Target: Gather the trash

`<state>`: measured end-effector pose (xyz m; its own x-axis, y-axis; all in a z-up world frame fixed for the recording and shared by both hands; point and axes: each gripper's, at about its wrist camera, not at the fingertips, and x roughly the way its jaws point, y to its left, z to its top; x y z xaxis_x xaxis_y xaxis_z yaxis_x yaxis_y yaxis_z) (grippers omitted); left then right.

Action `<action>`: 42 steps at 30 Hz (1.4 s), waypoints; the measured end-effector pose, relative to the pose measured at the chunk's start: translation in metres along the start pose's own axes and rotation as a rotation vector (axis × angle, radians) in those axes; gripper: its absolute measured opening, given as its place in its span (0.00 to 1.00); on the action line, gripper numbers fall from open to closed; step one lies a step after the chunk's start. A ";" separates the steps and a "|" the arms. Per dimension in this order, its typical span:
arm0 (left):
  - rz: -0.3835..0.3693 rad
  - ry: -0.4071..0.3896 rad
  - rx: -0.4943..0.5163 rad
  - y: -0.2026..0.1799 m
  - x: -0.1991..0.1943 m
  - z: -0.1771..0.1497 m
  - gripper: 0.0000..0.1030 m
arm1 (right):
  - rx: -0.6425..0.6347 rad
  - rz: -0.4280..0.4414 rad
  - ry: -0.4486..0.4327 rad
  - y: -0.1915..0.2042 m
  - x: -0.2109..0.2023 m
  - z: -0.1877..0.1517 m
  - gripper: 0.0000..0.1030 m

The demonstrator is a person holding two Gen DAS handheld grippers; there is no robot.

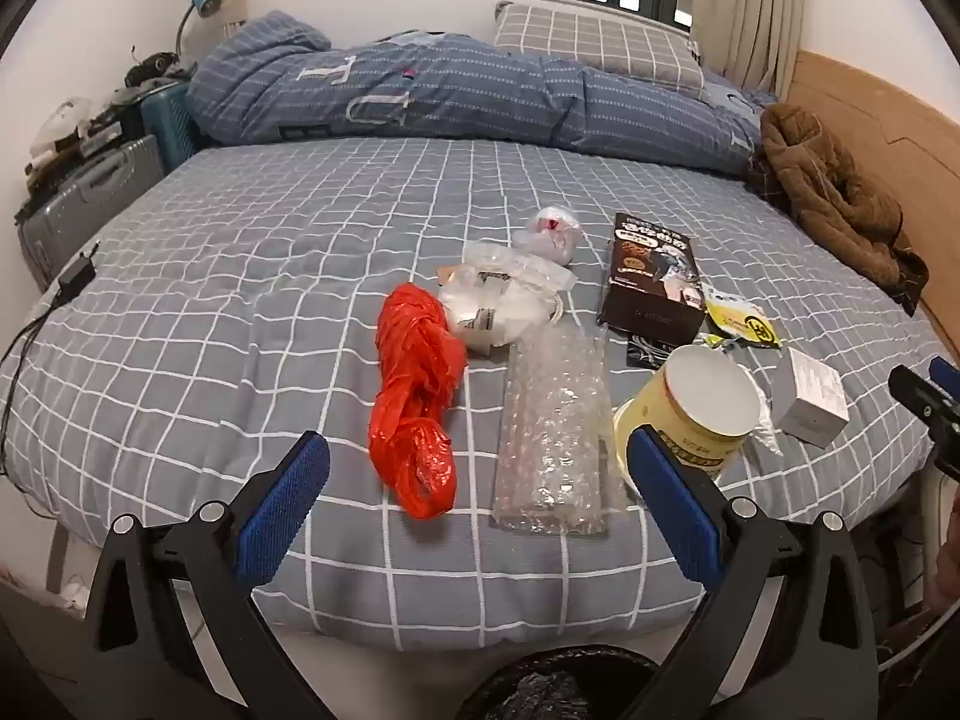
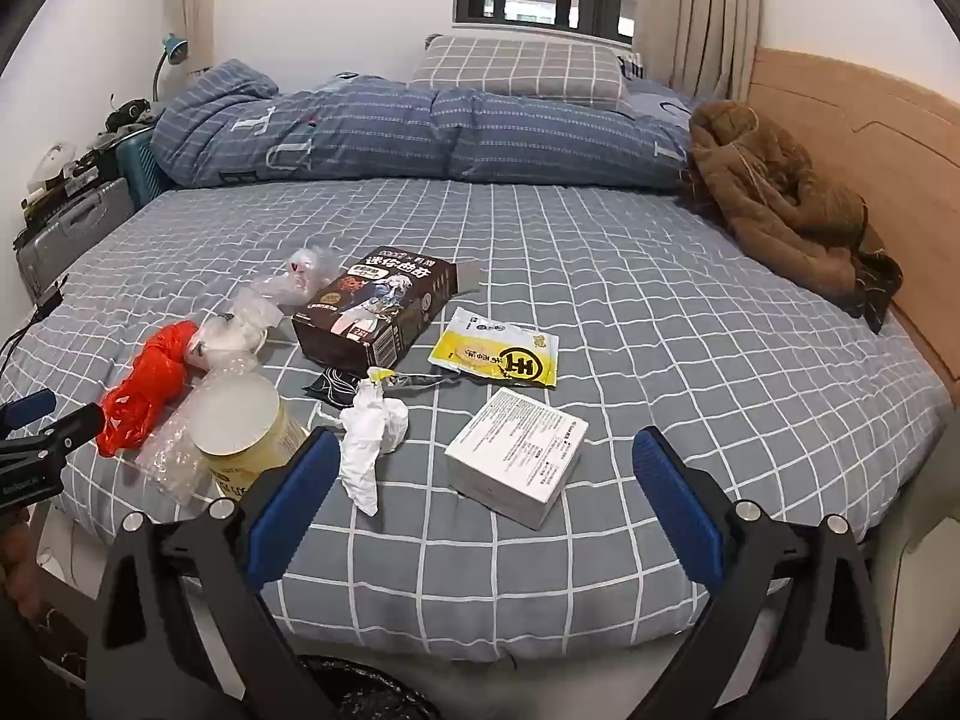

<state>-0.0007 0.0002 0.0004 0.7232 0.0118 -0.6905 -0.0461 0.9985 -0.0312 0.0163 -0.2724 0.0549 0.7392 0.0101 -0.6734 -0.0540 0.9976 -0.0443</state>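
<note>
Below the bed's [image 1: 198, 252] near edge, a bin with a black liner [image 1: 558, 690], cut off by the frame; contents too dark to tell. On the checked sheet, a yellow paper cup [image 1: 696, 414] tipped on its side, pale base toward the cameras, inside hidden. Beside it a bubble-wrap sleeve [image 1: 555, 438], then a twisted red plastic bag [image 1: 417, 396]. Behind, clear plastic wrappers [image 1: 504, 294], crumpled and hard to separate. A brown snack box [image 2: 375, 315] lying flat, flap open, inside unseen; a yellow sachet [image 2: 495, 351], a white carton [image 2: 516, 456], a crumpled tissue [image 2: 372, 438]. Left gripper [image 1: 477, 474] spread wide above the bag and sleeve, holding nothing. Right gripper [image 2: 483, 468] equally wide, empty, above tissue and carton.
</note>
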 end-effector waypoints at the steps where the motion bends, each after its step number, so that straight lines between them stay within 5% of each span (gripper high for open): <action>1: 0.003 0.001 0.000 0.000 0.000 0.000 0.94 | 0.000 0.000 0.002 0.001 -0.002 0.000 0.91; 16: 0.028 0.001 -0.020 0.009 0.000 0.002 0.94 | -0.004 -0.056 0.007 0.002 0.006 -0.003 0.92; 42: 0.026 -0.008 0.005 0.001 0.000 0.007 0.94 | 0.007 0.002 0.004 0.002 0.005 -0.001 0.92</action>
<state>0.0040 0.0013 0.0054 0.7270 0.0385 -0.6855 -0.0616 0.9981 -0.0093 0.0196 -0.2703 0.0508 0.7362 0.0116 -0.6767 -0.0505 0.9980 -0.0378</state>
